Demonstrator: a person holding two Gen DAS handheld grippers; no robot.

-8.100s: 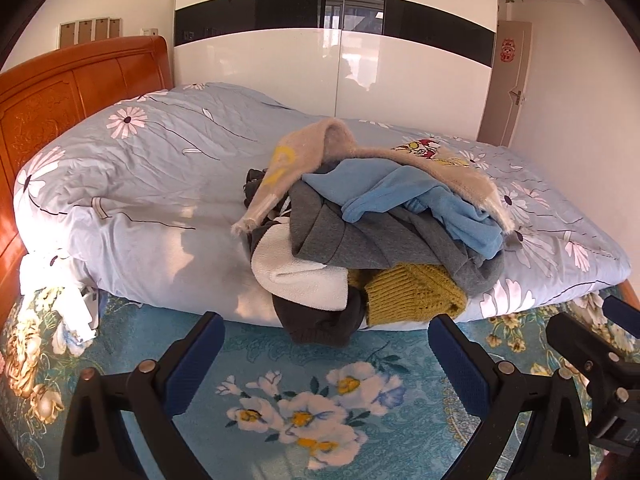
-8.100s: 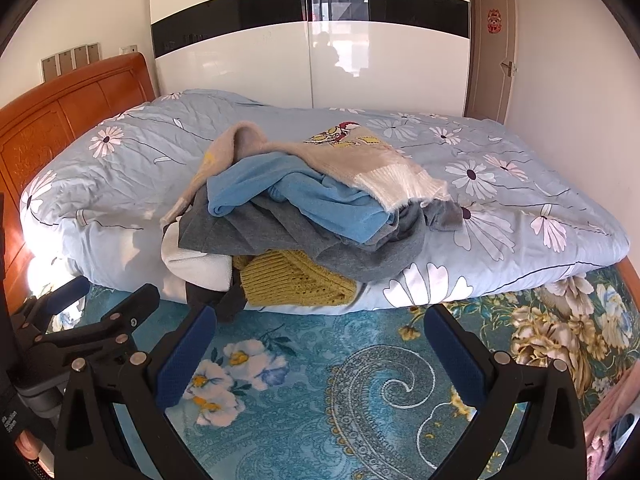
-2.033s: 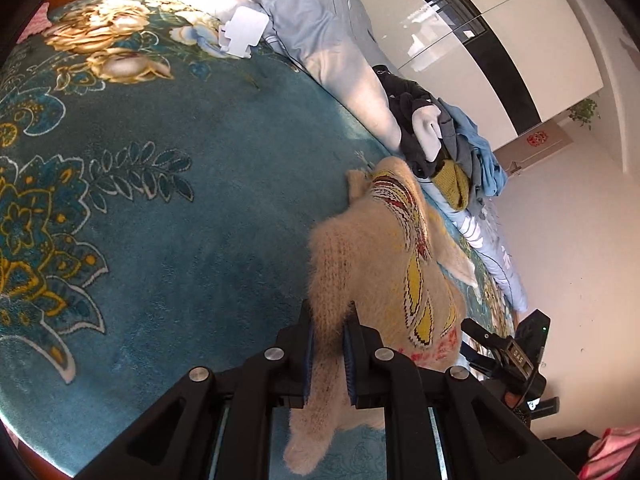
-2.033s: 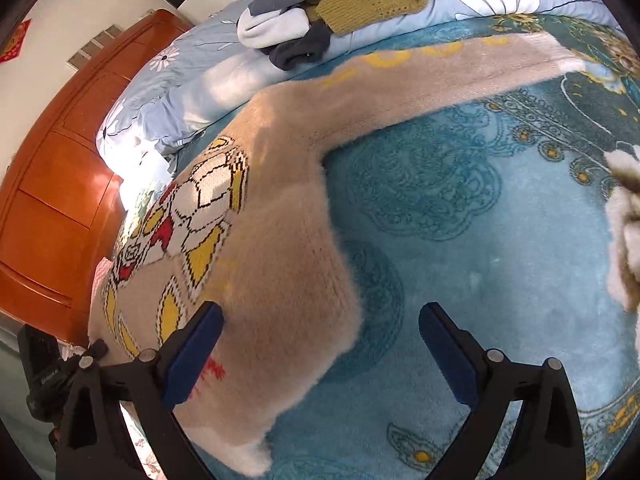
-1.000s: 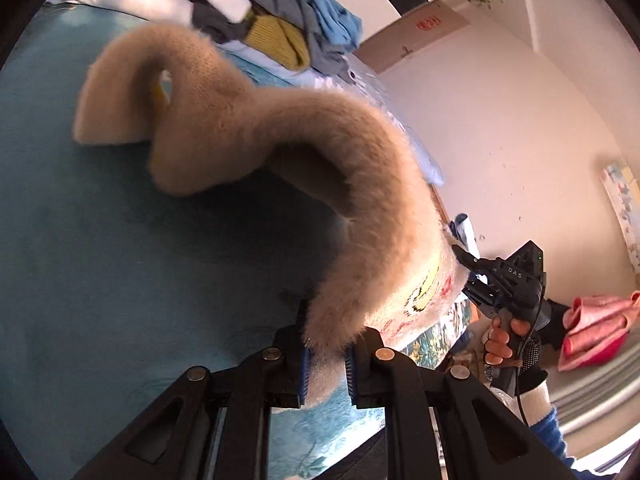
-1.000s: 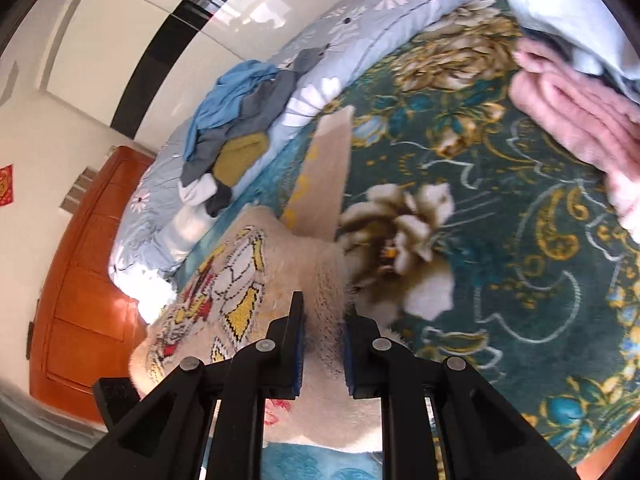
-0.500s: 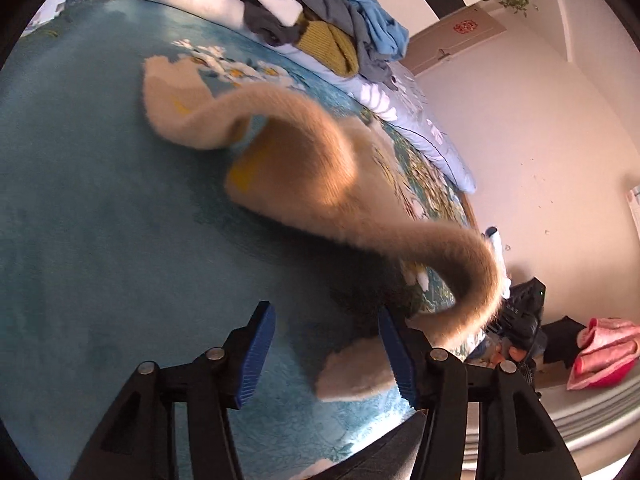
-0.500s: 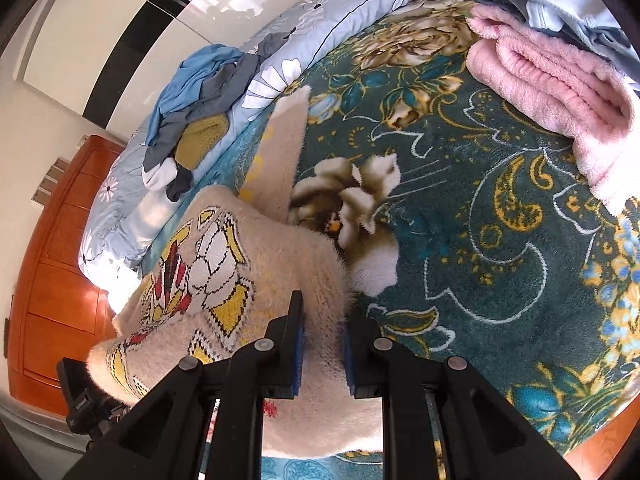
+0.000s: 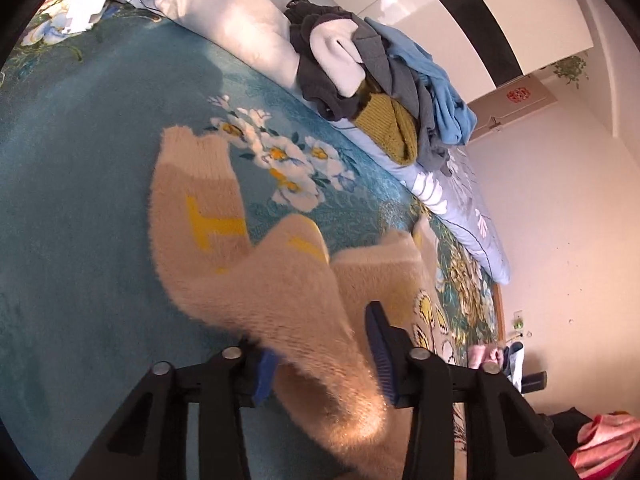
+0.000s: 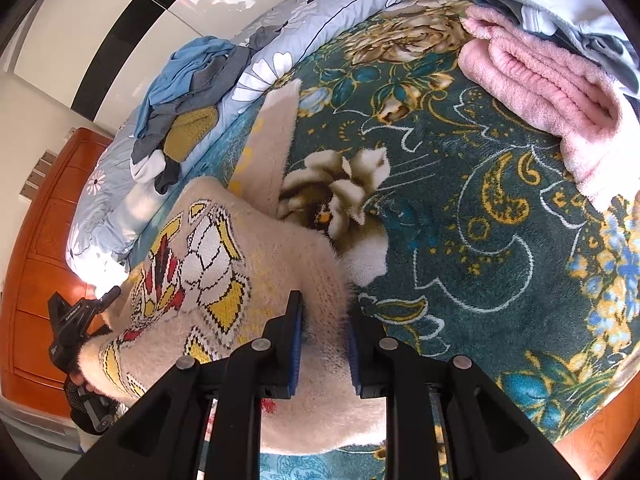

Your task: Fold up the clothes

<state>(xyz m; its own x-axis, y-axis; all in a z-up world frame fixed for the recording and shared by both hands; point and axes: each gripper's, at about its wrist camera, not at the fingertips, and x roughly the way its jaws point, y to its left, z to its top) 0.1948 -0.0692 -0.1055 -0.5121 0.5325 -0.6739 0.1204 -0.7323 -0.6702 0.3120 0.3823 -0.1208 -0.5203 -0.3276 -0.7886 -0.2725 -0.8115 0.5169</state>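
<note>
A fluffy beige sweater (image 9: 280,280) with a yellow, red and white pattern lies on the blue floral carpet (image 9: 80,200). My left gripper (image 9: 320,356) is open, its fingers on either side of the sweater's edge, which drapes loosely between them. My right gripper (image 10: 323,332) is shut on the sweater's other edge (image 10: 224,280). One sleeve (image 10: 272,148) stretches toward the bed. The left gripper also shows in the right wrist view (image 10: 76,320) at the far side of the sweater.
A pile of clothes (image 9: 380,80) in grey, blue, white and mustard sits on the bed's edge (image 9: 240,24). A folded pink blanket (image 10: 552,72) lies on the carpet to the right. A wooden headboard (image 10: 36,240) stands at the left.
My left gripper let go of the sweater edge half a second ago and has now come back around it, still open. My right gripper has stayed shut on the sweater.
</note>
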